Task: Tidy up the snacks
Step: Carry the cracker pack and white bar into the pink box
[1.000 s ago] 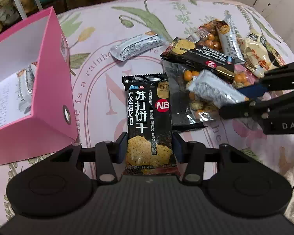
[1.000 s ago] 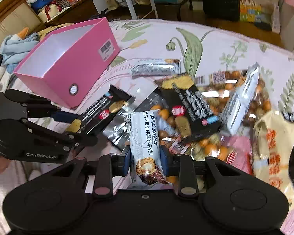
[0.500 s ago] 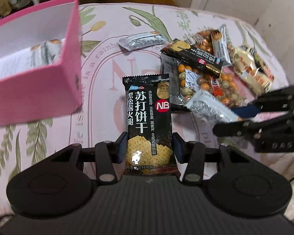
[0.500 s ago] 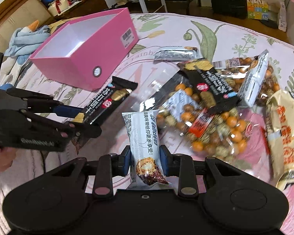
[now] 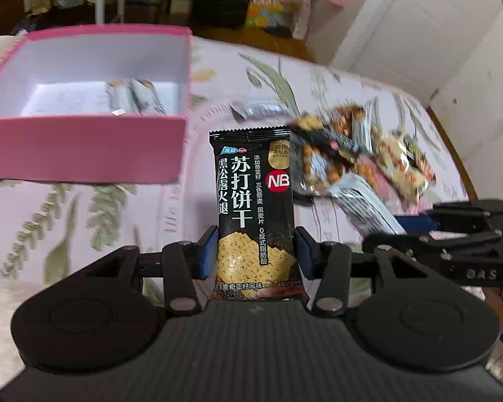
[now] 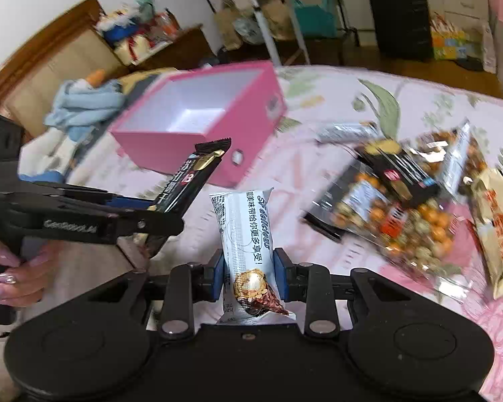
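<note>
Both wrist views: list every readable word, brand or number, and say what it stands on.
"苏打饼干", "NB", "0反式脂肪酸": black soda cracker packet in the left gripper.
"SF delicious": silver-white snack packet in the right gripper.
"DAS": side of the right gripper, seen in the left wrist view.
Print on the loose snack pile and the label on the pink cardboard box: too blurred to read.

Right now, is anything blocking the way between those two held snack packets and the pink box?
Nothing visible. The black cracker packet and white snack packet face only bare bedspread before the pink box, whose top is open.
</note>
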